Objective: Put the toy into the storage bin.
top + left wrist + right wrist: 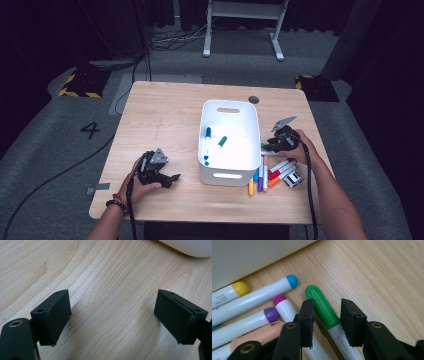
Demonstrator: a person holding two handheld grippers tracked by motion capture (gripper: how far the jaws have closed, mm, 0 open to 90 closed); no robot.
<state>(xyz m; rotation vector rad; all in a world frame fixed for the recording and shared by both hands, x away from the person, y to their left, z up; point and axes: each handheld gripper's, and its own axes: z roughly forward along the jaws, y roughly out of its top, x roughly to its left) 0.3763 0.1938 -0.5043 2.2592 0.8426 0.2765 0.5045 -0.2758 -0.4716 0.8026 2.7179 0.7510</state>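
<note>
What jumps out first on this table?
A white bin sits mid-table with two markers inside. To its right lies a bright cluster of markers; the right tongs straddle the green-capped marker there, not yet clamped. The left tongs rest open over bare wood.

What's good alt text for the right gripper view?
The right gripper straddles a green-capped marker lying on a wooden table, pads not pressing it. Yellow, blue, pink and purple markers lie alongside, near a white bin.

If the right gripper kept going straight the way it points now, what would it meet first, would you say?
Probably the green-capped white marker, already lying between the right gripper's open jaws; past it comes the wooden table.
</note>
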